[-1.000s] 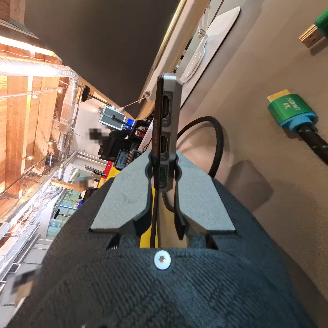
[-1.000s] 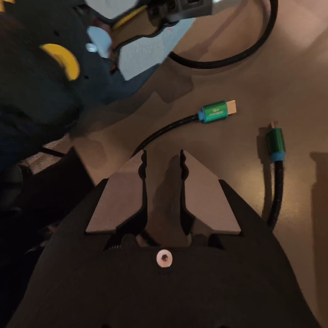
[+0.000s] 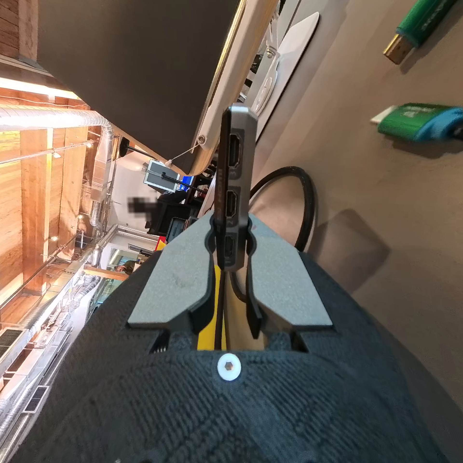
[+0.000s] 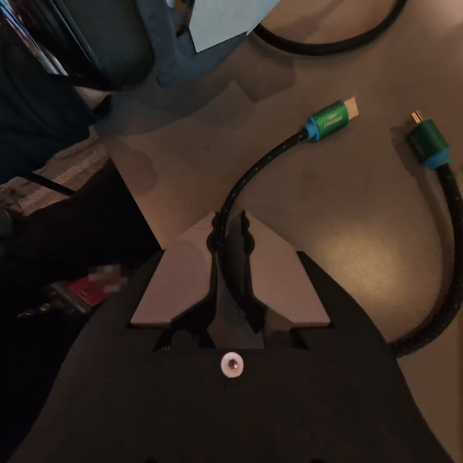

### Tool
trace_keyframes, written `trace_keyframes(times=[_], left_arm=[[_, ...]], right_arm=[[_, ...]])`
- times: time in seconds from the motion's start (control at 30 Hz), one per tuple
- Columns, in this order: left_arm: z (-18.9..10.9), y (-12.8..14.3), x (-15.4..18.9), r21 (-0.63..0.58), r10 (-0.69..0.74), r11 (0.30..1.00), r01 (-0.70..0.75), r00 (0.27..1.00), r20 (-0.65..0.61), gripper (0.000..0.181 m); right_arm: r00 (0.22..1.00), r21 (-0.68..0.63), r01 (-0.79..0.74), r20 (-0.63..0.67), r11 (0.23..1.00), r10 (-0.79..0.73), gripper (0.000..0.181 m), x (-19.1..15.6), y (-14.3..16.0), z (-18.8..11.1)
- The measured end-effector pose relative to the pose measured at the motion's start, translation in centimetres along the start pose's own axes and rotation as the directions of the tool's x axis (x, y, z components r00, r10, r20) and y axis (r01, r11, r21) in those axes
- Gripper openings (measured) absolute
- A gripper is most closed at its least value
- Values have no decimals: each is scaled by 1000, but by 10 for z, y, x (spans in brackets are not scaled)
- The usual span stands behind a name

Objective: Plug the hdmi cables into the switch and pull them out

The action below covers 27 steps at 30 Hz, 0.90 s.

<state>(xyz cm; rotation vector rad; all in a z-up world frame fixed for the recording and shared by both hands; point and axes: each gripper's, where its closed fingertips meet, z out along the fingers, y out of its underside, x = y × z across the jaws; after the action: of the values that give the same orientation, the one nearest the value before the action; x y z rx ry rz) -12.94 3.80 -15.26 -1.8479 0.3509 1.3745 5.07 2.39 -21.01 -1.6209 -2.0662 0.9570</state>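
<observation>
Grey switch [image 3: 231, 193] is sitting clamped in the left gripper [image 3: 230, 225]; right gripper [image 4: 229, 225], parted, is straddling a cable [image 4: 253, 175] whose green plug [image 4: 328, 117] is lying on the desk [image 4: 350, 225] at one o'clock; gripping cord, not plug, risks a flopping, misaligned insertion.

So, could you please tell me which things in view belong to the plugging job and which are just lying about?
Belonging to the job:
- slim dark grey HDMI switch, clamped in the left tool
- two green-and-blue HDMI plugs on braided black cables
- open right tool

Just lying about:
- flat white stand base
- dark wood-edged panel
</observation>
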Motion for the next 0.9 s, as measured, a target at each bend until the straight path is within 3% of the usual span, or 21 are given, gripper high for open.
trace_keyframes(times=[0.17, 0.27, 0.37, 0.53, 0.67, 0.83, 0.9], left_arm=[[2, 0, -2, 3, -25, 1000, 25, 1000, -3, 18], [2, -1, -2, 5, -20, 1000, 20, 1000, 2, 18], [1, -3, -2, 5, 15, 1000, -15, 1000, 14, 18], [-3, -13, 3, 12, 179, 984, -180, 982, 66, 18], [-5, -18, 6, 14, 263, 964, -266, 960, 91, 17], [-5, -19, 10, 22, 257, 966, -259, 963, 75, 18], [-5, -19, 10, 25, 245, 969, -247, 967, 68, 18]], right_arm=[[989, -89, 67, 140, 994, -54, 4, -5, 37, -33], [996, -197, 87, 19, 977, -85, 5, 30, 62, -67], [999, -157, 12, -30, 988, -17, 22, 40, 54, -83], [991, -9, -120, -59, 993, 119, 36, 43, 24, -54], [969, 62, -247, 15, 967, 247, 36, 41, 9, -22], [949, 104, -313, 78, 944, 306, 7, 41, 0, -9], [950, 107, -311, 63, 944, 306, 7, 42, -1, -9]])
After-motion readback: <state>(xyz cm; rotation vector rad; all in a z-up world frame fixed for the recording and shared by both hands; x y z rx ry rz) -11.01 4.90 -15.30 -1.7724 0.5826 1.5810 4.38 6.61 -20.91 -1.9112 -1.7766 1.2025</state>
